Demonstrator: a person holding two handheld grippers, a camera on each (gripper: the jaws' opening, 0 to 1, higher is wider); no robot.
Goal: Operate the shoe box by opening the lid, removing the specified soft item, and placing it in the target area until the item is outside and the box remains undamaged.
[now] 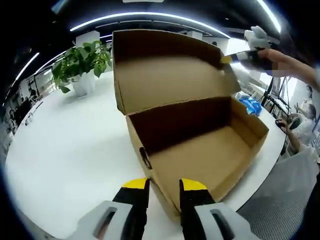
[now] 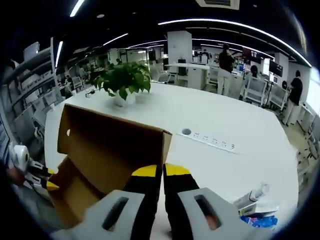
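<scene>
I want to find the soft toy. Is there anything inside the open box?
No. In the left gripper view the cardboard shoe box stands open with its lid up, showing bare cardboard inside.

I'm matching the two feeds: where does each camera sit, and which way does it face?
Left gripper view: rides the left gripper, at the front wall of the open brown cardboard shoe box, looking into it; the right gripper holds the lid's corner.
Right gripper view: rides the right gripper, at the lid, facing across the white table.
Shared: box, leafy potted plant.

Right gripper (image 2: 161, 172) jaws pinched on raised shoe box lid (image 2: 107, 145); potted plant (image 2: 124, 82), power strip (image 2: 210, 140) on white table (image 2: 250, 135)
</scene>
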